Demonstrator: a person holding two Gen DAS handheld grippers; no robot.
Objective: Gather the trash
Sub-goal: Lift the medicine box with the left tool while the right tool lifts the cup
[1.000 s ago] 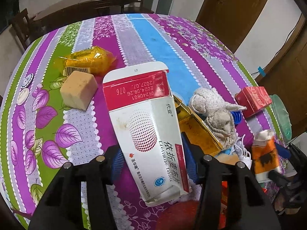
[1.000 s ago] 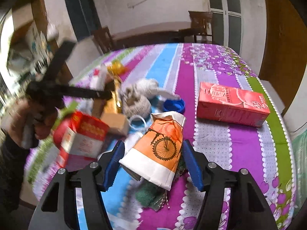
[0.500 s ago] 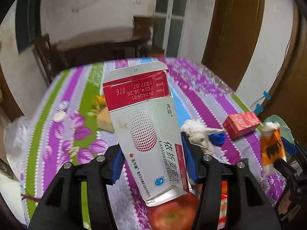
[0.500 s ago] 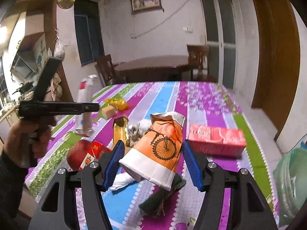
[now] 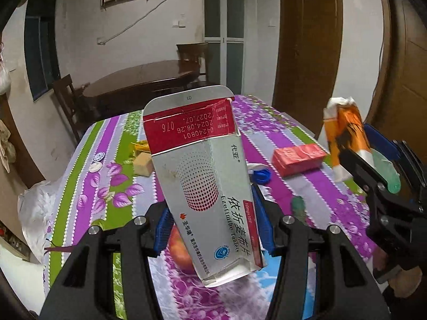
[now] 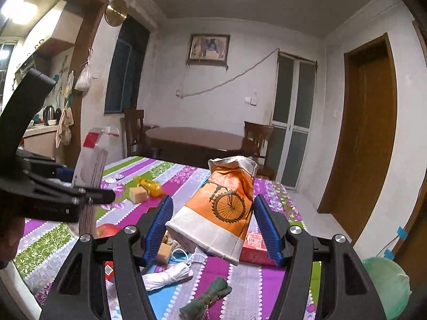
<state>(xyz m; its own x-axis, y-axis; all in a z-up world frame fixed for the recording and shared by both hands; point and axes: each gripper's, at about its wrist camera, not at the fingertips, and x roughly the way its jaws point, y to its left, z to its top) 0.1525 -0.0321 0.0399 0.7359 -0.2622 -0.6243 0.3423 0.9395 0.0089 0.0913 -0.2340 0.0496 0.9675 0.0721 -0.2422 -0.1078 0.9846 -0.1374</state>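
Note:
My left gripper point(image 5: 213, 226) is shut on a white and red medicine box point(image 5: 205, 176), which stands tilted between the blue pads, above the table. In the right wrist view my right gripper point(image 6: 212, 226) is shut on an orange and white paper bag point(image 6: 224, 208) with a bicycle print, also lifted off the table. The same bag point(image 5: 344, 133) shows at the right edge of the left wrist view. The box point(image 6: 92, 165) and the left gripper's black frame appear at the left of the right wrist view.
On the striped floral tablecloth point(image 5: 106, 186) lie a red carton point(image 5: 299, 157), an apple point(image 5: 181, 250), a sponge cube point(image 5: 144, 164), a yellow wrapper point(image 6: 150, 186), a blue cap point(image 5: 261, 174), a green cloth point(image 6: 210, 297) and a white glove point(image 6: 170, 274). A green bag point(image 6: 389, 285) hangs off the right edge.
Both grippers have risen and tipped upward with their loads still held. The table has dropped lower in both views and the room's walls have come into sight.

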